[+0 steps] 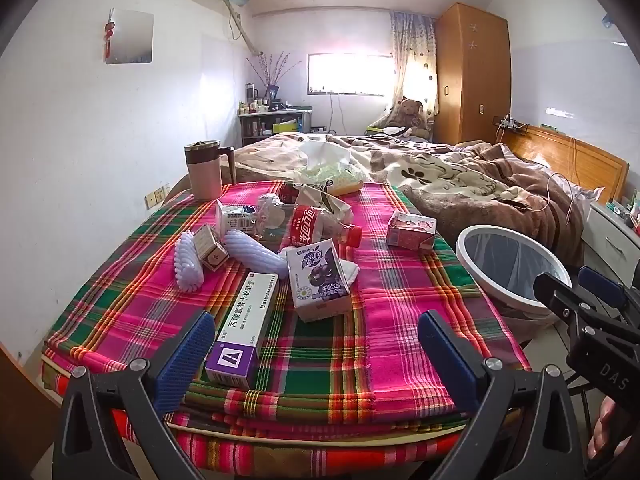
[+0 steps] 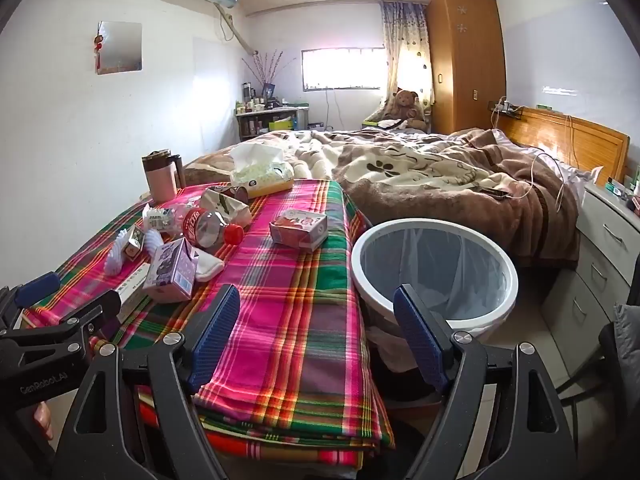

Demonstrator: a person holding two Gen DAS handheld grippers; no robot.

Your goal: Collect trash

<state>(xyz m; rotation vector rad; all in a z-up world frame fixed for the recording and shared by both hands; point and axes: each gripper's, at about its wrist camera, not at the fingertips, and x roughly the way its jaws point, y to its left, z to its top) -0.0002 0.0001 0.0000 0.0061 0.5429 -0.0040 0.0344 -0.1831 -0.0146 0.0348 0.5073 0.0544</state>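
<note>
Litter lies on a plaid-covered table (image 1: pixel 400 320): a white and purple ointment box (image 1: pixel 244 328), a purple milk carton (image 1: pixel 318 280), a crushed cola bottle (image 1: pixel 316 226), a pink carton (image 1: pixel 412 229), a white carton (image 1: pixel 232 220), a small box (image 1: pixel 210 247) and two white foam sleeves (image 1: pixel 188 262). My left gripper (image 1: pixel 316 356) hangs open over the near edge, its left pad beside the ointment box. A white-rimmed bin (image 2: pixel 424 225) with a clear liner stands right of the table. My right gripper (image 2: pixel 318 336) is open and empty, straddling the table edge and the bin. The pink carton (image 2: pixel 300 230) lies ahead of it.
A pink lidded mug (image 1: pixel 204 172) and a tissue pack (image 1: pixel 332 172) stand at the table's far end. Behind is a bed with a brown blanket (image 2: pixel 440 184). White drawers (image 2: pixel 608 248) stand at the right. Each gripper shows in the other's view (image 1: pixel 580 286) (image 2: pixel 68 296).
</note>
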